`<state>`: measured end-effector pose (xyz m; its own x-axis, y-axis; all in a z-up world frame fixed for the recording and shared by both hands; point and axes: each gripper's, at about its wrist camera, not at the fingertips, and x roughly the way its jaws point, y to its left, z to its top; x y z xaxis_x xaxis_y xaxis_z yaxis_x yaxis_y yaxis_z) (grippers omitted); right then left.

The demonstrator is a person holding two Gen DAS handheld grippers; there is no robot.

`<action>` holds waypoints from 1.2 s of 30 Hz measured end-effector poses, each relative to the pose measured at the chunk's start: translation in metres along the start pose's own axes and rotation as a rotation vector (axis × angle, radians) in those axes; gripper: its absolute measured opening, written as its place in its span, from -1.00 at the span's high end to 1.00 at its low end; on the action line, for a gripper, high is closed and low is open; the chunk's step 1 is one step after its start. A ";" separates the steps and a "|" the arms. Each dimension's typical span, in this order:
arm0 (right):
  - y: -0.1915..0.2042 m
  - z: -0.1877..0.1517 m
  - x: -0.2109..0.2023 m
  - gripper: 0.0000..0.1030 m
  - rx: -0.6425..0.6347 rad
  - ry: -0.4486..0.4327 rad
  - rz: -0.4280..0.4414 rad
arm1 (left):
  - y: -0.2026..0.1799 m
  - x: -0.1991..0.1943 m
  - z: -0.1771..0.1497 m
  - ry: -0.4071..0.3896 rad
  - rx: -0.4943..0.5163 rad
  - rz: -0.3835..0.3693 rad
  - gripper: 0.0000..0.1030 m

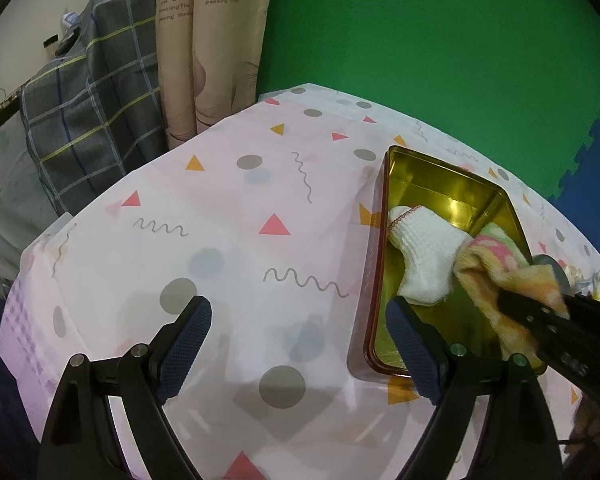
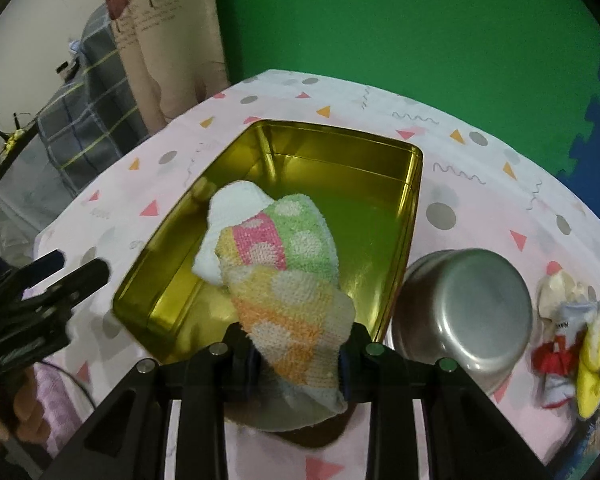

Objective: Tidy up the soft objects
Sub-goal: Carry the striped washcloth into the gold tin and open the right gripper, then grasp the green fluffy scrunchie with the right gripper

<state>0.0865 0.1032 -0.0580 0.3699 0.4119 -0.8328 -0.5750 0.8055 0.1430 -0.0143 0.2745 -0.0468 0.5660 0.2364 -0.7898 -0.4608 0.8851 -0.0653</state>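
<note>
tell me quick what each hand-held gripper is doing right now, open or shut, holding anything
Left hand-held gripper: open, holding nothing, over the tablecloth.
Right hand-held gripper: shut on the multicolored sock, above the gold tin.

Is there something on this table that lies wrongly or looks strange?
Yes. The metal bowl beside the gold tin lies tipped over, with its bottom facing the camera. Also, the colourful sock is only half in the tin: its end hangs over the near rim in the right gripper.
</note>
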 end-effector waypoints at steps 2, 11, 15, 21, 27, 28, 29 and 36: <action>-0.003 0.004 0.008 0.41 0.018 0.006 -0.003 | 0.000 0.001 0.000 0.002 0.002 -0.001 -0.68; -0.003 0.009 0.022 0.01 0.040 0.012 -0.019 | -0.004 0.003 -0.002 0.006 0.011 -0.003 -0.68; -0.002 0.007 0.007 -0.12 0.029 -0.020 -0.035 | -0.006 0.002 -0.003 0.002 0.014 -0.008 -0.68; -0.013 -0.008 -0.037 -0.13 0.051 -0.089 -0.013 | -0.009 0.000 -0.004 -0.009 0.030 -0.007 -0.68; -0.052 -0.049 -0.084 -0.13 0.113 -0.115 -0.067 | -0.018 -0.003 -0.005 -0.020 0.068 0.002 -0.68; -0.063 -0.058 -0.093 -0.13 0.130 -0.118 -0.087 | -0.020 -0.004 -0.005 -0.023 0.074 0.001 -0.68; -0.075 -0.067 -0.102 -0.13 0.149 -0.122 -0.111 | -0.022 -0.005 -0.006 -0.027 0.082 0.001 -0.68; -0.165 -0.137 -0.158 -0.13 0.302 -0.114 -0.298 | -0.040 -0.014 -0.010 -0.048 0.145 -0.019 -0.68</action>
<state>0.0234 -0.1533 -0.0231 0.5751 0.1734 -0.7995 -0.1981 0.9777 0.0695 -0.0107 0.2322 -0.0391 0.6075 0.2347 -0.7588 -0.3483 0.9373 0.0112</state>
